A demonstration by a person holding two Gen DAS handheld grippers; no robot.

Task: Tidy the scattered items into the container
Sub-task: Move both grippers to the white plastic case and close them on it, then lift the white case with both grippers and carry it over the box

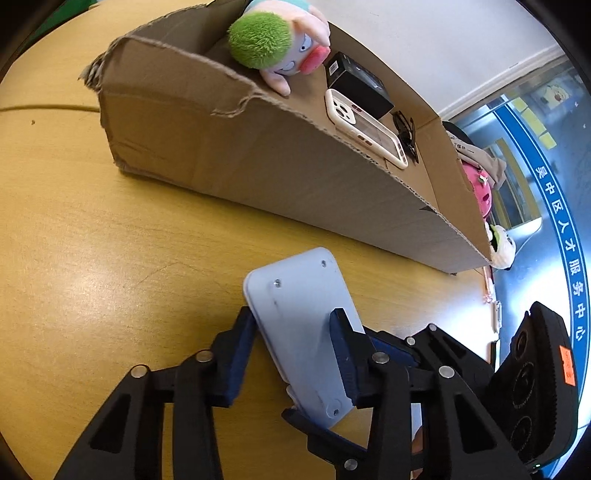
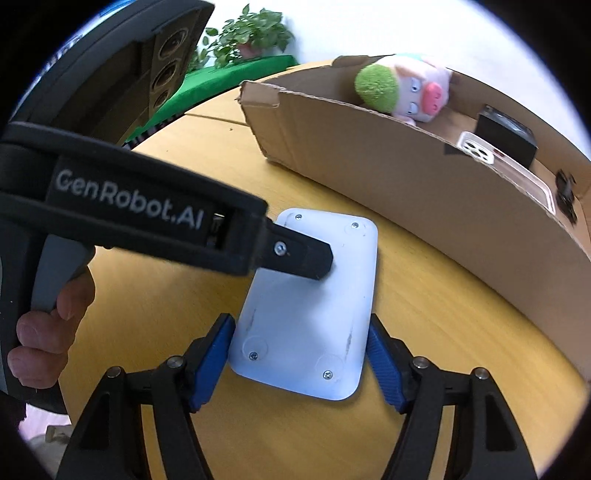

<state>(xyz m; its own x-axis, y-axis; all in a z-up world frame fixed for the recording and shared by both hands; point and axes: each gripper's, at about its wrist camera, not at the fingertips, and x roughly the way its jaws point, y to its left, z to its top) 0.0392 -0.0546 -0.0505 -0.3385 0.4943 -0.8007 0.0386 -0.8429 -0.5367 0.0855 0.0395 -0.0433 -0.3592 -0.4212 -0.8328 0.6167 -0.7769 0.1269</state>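
A flat white plastic device (image 1: 303,332) with screws on its back is held above the yellow table. My left gripper (image 1: 291,350) is shut on it across its edges. In the right wrist view the same device (image 2: 314,306) sits between the blue pads of my right gripper (image 2: 301,354), which is open around its near end without clearly touching it. The left gripper's finger (image 2: 306,258) reaches over the device from the left. The cardboard box (image 1: 258,155) stands behind, holding a plush toy (image 1: 280,44), a phone case (image 1: 365,127), a black box (image 1: 354,83) and dark glasses (image 1: 404,133).
The yellow round table (image 1: 92,258) extends left and toward me. Plush toys (image 1: 480,188) lie past the box's right end. A green mat (image 2: 229,77) and a potted plant (image 2: 251,33) are beyond the table. The box also shows in the right wrist view (image 2: 424,192).
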